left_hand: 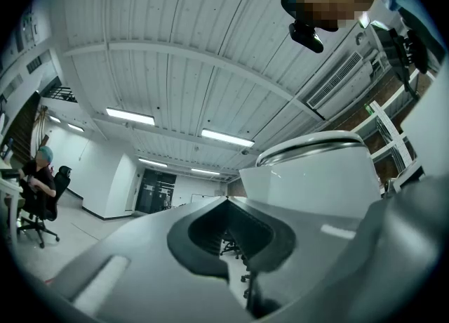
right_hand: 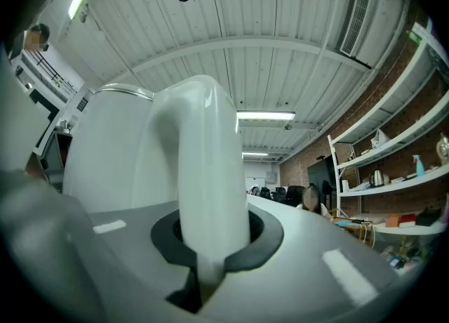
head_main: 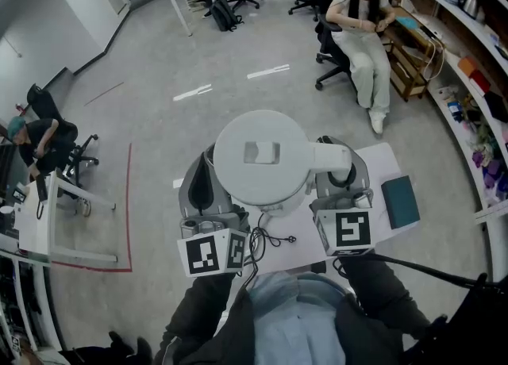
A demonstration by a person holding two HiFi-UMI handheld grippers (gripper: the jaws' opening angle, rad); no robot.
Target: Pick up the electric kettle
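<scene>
White electric kettle (head_main: pixel 260 157) hangs between the two hand-held grippers, seen from above with its round lid facing up. Its curved handle (right_hand: pixel 203 174) sits inside the right gripper (head_main: pixel 343 169), whose jaws are clamped around it. In the right gripper view the handle rises straight up out of the dark pads (right_hand: pixel 259 241), and the kettle body fills the space to the left of the jaws.

Left gripper (head_main: pixel 202 181) is just beside the opposite flank of the kettle. In the left gripper view its jaws are drawn together with nothing between them, and the room shows through the hollow of their pads (left_hand: pixel 210 234). The kettle wall (left_hand: pixel 316 181) stands close to the right of those jaws; whether it touches them cannot be told.

Black cord (head_main: pixel 266 240) trails near the marker cubes (head_main: pixel 213 252). Beyond the right gripper a dark teal case (head_main: pixel 400 201) lies on a white table (head_main: pixel 382 157). Farther ahead, a person (head_main: pixel 365 30) sits on an office chair.
</scene>
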